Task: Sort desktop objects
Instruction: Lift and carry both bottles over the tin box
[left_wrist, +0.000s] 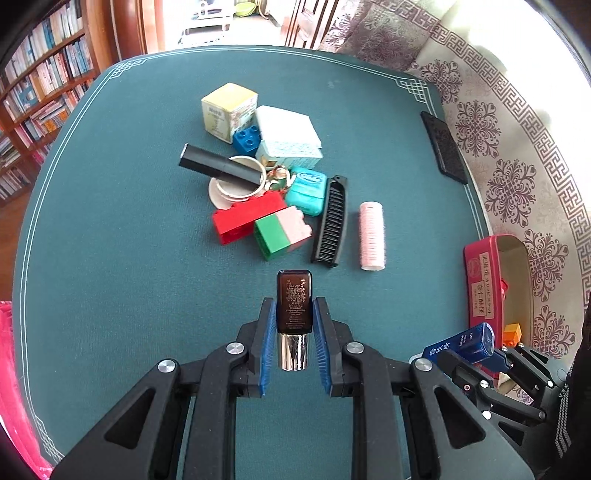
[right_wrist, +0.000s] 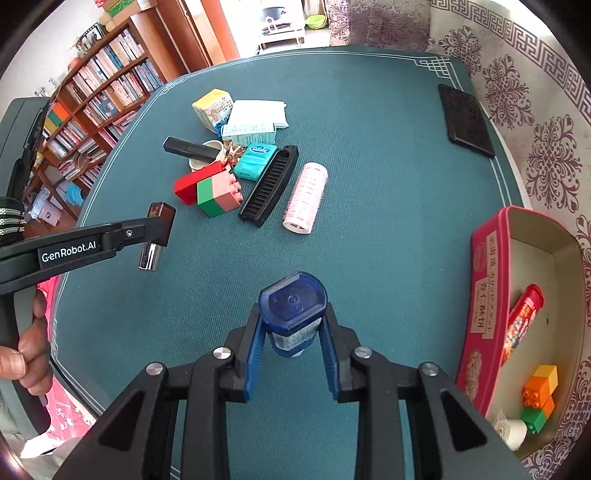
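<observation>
My left gripper (left_wrist: 294, 306) is shut on a dark brown bottle (left_wrist: 294, 299) with a silver cap, held above the green table mat (left_wrist: 129, 221); the right wrist view shows that bottle (right_wrist: 159, 225) at the left. My right gripper (right_wrist: 293, 314) is shut on a blue tube (right_wrist: 293, 306), cap end pointing away; that tube (left_wrist: 461, 343) shows at the lower right in the left wrist view. A pile lies mid-table: red brick (left_wrist: 243, 218), green-and-pink brick (left_wrist: 282, 232), teal floss box (left_wrist: 306, 190), black comb (left_wrist: 332, 221), pink roller (left_wrist: 372, 236), black tube (left_wrist: 218, 166) across a white cup.
A red tin box (right_wrist: 484, 295) stands open at the right edge, holding a red tube (right_wrist: 522, 321), orange, yellow and green bricks (right_wrist: 537, 391) and a white item. A black flat case (right_wrist: 465, 120) lies at the far right. Yellow box (left_wrist: 227, 110) and white packets sit behind the pile. A bookshelf stands left.
</observation>
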